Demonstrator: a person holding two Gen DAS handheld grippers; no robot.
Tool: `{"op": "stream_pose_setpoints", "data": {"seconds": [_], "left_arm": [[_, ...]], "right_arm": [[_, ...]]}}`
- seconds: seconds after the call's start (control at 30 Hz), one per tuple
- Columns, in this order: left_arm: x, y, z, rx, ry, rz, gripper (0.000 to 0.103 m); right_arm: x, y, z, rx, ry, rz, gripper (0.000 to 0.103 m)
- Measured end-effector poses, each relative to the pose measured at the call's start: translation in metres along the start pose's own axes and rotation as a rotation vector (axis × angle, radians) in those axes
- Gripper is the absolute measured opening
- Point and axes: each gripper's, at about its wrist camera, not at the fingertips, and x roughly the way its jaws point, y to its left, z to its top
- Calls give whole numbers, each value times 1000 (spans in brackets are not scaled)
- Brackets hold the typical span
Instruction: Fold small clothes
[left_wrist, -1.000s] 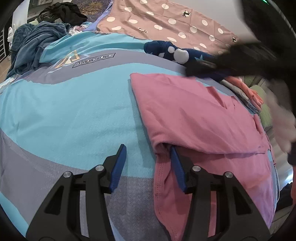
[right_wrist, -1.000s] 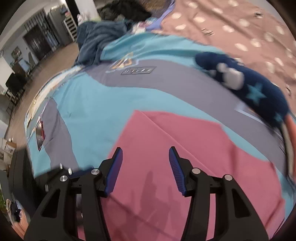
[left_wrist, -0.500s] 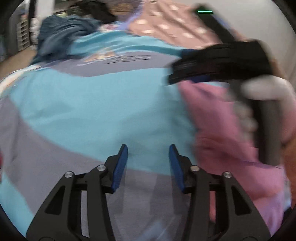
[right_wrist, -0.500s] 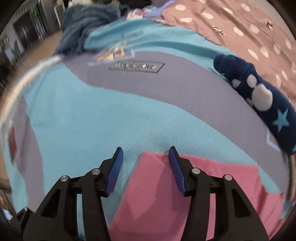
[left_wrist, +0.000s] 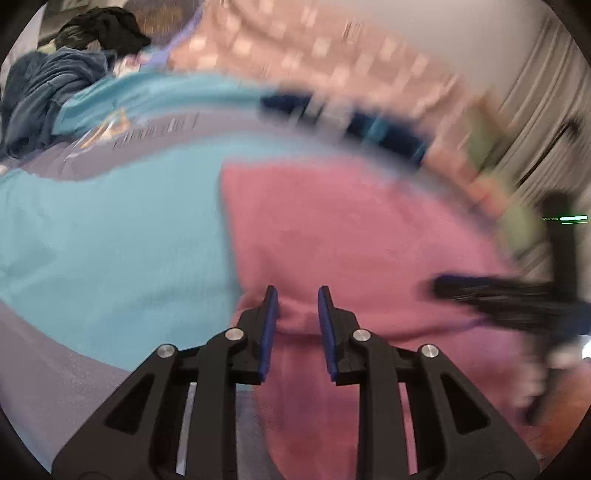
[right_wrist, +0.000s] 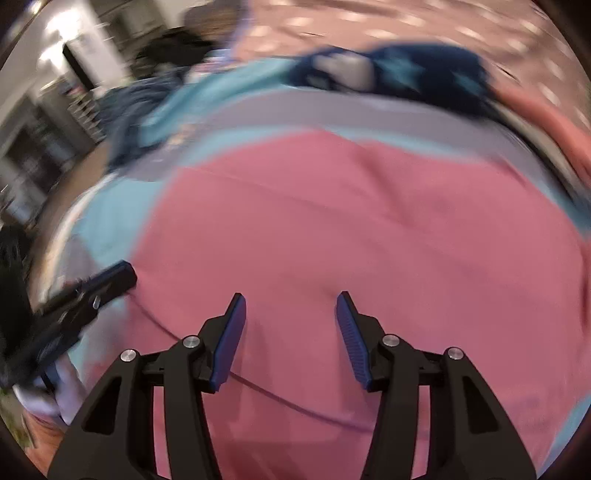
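Observation:
A pink garment (left_wrist: 351, 229) lies partly folded on the blue and grey bedspread (left_wrist: 92, 240). My left gripper (left_wrist: 297, 291) is at the garment's near left side, its jaws closing with a raised fold of pink cloth between them; a gap still shows at the pads. In the right wrist view, my right gripper (right_wrist: 291, 295) hovers over the flat pink garment (right_wrist: 332, 221), its jaws closing with only cloth beneath. The right gripper (left_wrist: 480, 291) appears blurred at the garment's right side, and the left gripper (right_wrist: 110, 277) sits at its left edge.
A navy garment with stars (left_wrist: 351, 122) lies beyond the pink one. A dark blue heap (left_wrist: 44, 96) and black clothes (left_wrist: 99, 29) sit at the far left. A spotted pink sheet (left_wrist: 314, 48) covers the back. Green and orange clothes (left_wrist: 517, 225) lie at the right.
The left gripper swung back to the pink garment's fold and its jaws narrowed around it. The right gripper moved from the garment's far edge to its near part, rolling, with its jaws narrower.

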Motion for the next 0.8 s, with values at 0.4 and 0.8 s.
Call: {"op": "stream_pose_setpoints", "data": {"seconds": [0.4,0.8], "left_arm": [[-49,-60,6,140,-124,93,44],[-21,-138,-6,169,-6,18,49]], "right_arm": [[-137,-154,-99,155,-262,-466,44],[-127,-228,-162,-84,-171,-828,58]]}}
